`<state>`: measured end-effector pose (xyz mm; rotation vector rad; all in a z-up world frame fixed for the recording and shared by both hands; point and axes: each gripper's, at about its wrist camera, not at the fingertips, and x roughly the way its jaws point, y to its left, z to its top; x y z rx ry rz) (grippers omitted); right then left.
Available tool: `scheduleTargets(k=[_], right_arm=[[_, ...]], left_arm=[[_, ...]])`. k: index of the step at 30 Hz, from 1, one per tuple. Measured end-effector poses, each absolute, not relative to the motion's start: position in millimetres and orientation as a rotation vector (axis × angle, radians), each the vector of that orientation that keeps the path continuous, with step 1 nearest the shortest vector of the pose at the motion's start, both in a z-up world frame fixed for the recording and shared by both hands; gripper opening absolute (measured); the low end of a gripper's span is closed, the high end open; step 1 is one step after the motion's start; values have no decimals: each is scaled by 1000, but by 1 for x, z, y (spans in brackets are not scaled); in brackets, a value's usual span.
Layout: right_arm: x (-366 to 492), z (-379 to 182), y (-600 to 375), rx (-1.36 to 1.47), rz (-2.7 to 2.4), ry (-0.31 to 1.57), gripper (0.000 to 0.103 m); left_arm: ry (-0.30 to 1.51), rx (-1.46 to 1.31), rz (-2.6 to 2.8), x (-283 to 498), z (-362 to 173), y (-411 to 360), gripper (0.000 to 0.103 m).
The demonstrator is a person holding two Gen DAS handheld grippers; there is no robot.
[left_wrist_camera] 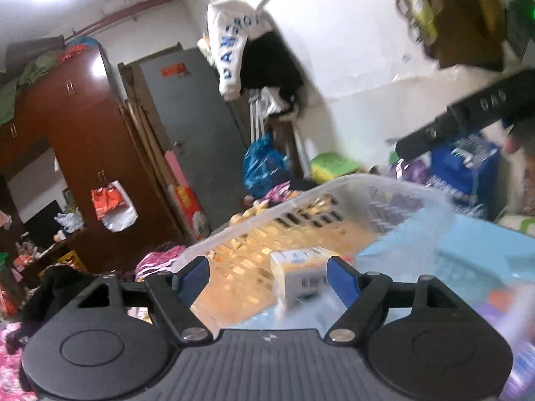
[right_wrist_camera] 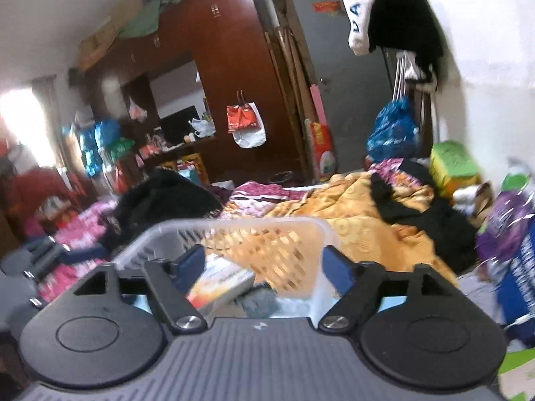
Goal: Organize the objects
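Note:
A clear plastic basket with slotted walls sits on the bed right in front of both grippers. In the left wrist view a small white and yellow box with a barcode lies inside it. My left gripper is open and empty just above the basket. In the right wrist view the same basket holds a flat orange and white box. My right gripper is open and empty over the basket's near side. The other gripper's body crosses the upper right of the left wrist view.
The bed is covered by a yellow quilt and black clothes. A brown wardrobe, a grey door, a blue bag and a green box stand behind. A light blue surface lies right of the basket.

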<state>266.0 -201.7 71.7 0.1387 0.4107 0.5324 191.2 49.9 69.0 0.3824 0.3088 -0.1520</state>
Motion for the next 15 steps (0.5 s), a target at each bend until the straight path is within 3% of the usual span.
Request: scheduleTargets(k=[3,10,15], right_arm=[[223,60,-221,163,575,357,103],[155,17,-252,240,657,331,103],[157,1,-249,301,643,409,103]], left_arm=[[252,333,-178,146,60,53,83],[221,169,-169,86,20,59,87],[337,-12,-168,90,-4,86,87]])
